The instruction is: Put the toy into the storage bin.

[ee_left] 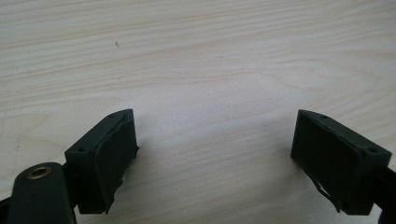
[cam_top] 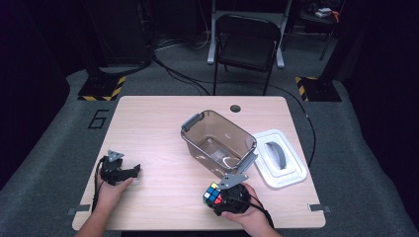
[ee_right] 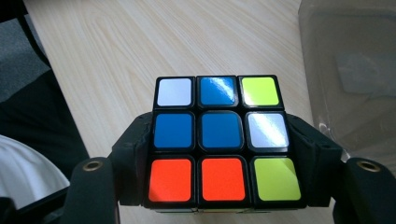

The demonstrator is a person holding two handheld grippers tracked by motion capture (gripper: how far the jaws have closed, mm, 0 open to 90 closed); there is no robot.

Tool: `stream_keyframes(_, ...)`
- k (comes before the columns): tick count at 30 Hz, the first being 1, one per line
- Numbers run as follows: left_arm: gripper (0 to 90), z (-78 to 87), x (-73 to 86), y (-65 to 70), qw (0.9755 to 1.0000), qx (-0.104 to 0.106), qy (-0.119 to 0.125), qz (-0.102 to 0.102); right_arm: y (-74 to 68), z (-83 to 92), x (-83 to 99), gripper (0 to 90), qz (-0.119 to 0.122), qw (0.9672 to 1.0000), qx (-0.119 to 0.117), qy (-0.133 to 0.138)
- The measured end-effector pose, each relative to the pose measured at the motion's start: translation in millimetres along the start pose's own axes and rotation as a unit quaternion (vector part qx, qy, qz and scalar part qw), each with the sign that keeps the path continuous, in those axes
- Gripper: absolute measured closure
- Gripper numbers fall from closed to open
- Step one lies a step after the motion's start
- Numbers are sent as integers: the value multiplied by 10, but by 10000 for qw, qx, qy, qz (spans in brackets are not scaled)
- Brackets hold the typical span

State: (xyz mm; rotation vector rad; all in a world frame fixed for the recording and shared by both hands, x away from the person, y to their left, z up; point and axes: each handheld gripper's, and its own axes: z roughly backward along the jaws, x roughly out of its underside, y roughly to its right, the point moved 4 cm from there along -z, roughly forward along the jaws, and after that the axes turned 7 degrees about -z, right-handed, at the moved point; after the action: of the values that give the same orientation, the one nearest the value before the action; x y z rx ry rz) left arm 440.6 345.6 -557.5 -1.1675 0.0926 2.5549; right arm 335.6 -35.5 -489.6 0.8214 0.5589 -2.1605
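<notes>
Pale wood covers the table point(cam_top: 163, 123), seen from above with a person's forearms coming in from the near edge. The right gripper point(cam_top: 217, 196) sits near the front edge, right of centre, with its jaws clamped on a cube point(cam_top: 212, 194), a twisting puzzle with coloured squares. In the right gripper view the cube point(ee_right: 219, 140) rests between the two black jaws, which press on its left and right sides. Its facing side shows a top row of white, blue and yellow-green, a middle row of blue, blue and white, and a bottom row of orange, orange and yellow-green.

Just behind the cube in the high view stands a clear brownish bin point(cam_top: 217, 140) with grey latches, open at the top. A white lid point(cam_top: 279, 158) with a grey handle lies flat on the table, just beside the bin on its right.

The left gripper point(cam_top: 136, 170) rests well apart from these, near the table's front left. In the left gripper view its jaws stand wide apart over bare wood, with nothing between them.

A black chair point(cam_top: 247, 44) stands on the grey floor beyond the table.
</notes>
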Motion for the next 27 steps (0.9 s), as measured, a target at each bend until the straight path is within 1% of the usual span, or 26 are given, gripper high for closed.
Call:
stream_keyframes(1, 141, 0, 0, 0, 10000, 1, 1, 1, -1, 10, -9, 335, 48, 10000, -21, 5)
stream_keyframes(2, 141, 0, 0, 0, 10000, -1, 1, 0, -16, 28, -17, 335, -11, 10000, -32, -25)
stream_keyframes(3, 141, 0, 0, 0, 10000, 0, 1, 3, -16, 40, -31, 335, 30, 10000, -25, -15)
stream_keyframes(7, 141, 0, 0, 0, 10000, 0, 0, 1, -35, 86, -70, 335, 42, 10000, -43, -16)
stream_keyframes(12, 141, 0, 0, 0, 10000, -1, -1, 0, -54, 160, -147, 335, 142, 9999, -59, -6)
stream_keyframes(13, 141, 0, 0, 0, 10000, -1, -1, 0, -54, 160, -147, 335, 142, 9999, -59, -6)
stream_keyframes(14, 141, 0, 0, 0, 10000, -1, 1, 0, -69, 179, -154, 335, 80, 9999, -65, -50)
stream_keyframes(15, 141, 0, 0, 0, 10000, 0, -2, -2, -64, 190, -168, 335, 163, 9998, -83, -55)
stream_keyframes(16, 141, 0, 0, 0, 10000, -1, 1, 1, -71, 202, -178, 335, 129, 9998, -94, -74)
stream_keyframes(17, 141, 0, 0, 0, 10000, 0, 1, 1, -64, 216, -197, 335, 195, 9997, -106, -76)
stream_keyframes(18, 141, 0, 0, 0, 10000, 0, 0, 0, -72, 225, -204, 335, 139, 9998, -116, -83)
stream_keyframes(19, 141, 0, 0, 0, 10000, 1, -1, 0, -65, 236, -220, 335, 189, 9997, -102, -82)
stream_keyframes(20, 140, 0, 0, 0, 10000, 0, 0, 0, -70, 246, -231, 335, 145, 9998, -114, -77)
stream_keyframes(21, 141, 0, 0, 0, 10000, 1, 1, 1, -64, 257, -248, 335, 177, 9998, -108, -69)
stream_keyframes(22, 141, 0, 0, 0, 10000, 0, -1, -1, -69, 268, -259, 335, 126, 9998, -108, -65)
stream_keyframes(23, 141, 0, 0, 0, 10000, 0, 1, 1, -59, 277, -277, 335, 193, 9997, -115, -43)
stream_keyframes(24, 141, 0, 0, 0, 10000, -1, 0, 0, -52, 301, -306, 335, 204, 9997, -122, -35)
stream_keyframes(25, 140, 0, 0, 0, 10000, -1, 0, 0, -52, 301, -306, 335, 204, 9997, -122, -35)
stream_keyframes(26, 140, 0, 0, 0, 10000, 0, 0, -1, -55, 314, -321, 335, 137, 9998, -104, -22)
stream_keyframes(27, 141, 0, 0, 0, 10000, 0, -1, -1, -48, 328, -337, 335, 149, 9998, -119, -10)
